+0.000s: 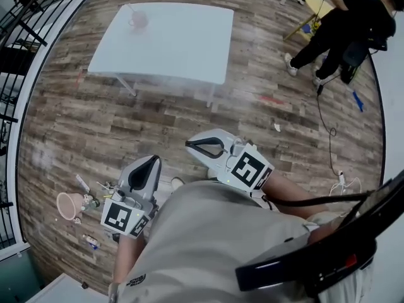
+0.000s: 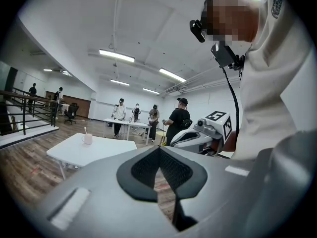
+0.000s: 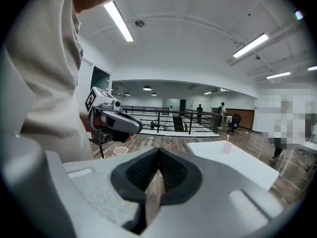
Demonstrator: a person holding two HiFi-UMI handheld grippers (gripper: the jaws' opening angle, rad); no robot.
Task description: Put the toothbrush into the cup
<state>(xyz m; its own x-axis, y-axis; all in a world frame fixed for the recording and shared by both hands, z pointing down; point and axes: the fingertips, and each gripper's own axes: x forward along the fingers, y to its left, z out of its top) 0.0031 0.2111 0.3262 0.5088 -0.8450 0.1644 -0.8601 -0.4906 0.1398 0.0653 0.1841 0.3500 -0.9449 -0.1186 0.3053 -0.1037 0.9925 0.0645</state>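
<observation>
Left hand-held gripper (image 1: 152,160) closed; floor (image 1: 158,115) open; cup (image 1: 138,20) seemingly near table (image 1: 183,43) edge.

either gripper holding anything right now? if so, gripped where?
Nothing is held. The left gripper and the right gripper each have their jaws together with nothing between them.

Cup (image 1: 138,20) on tabletop (image 1: 183,43), well ahead of both tongs: thin stick (image 1: 131,9) in it, too small to ID. Small bits (image 1: 88,191) on floor (image 1: 76,125), just left of left tongs (image 1: 151,161): can't tell what. Shirt (image 1: 208,245) hides right tongs' (image 1: 191,144) rear.
</observation>
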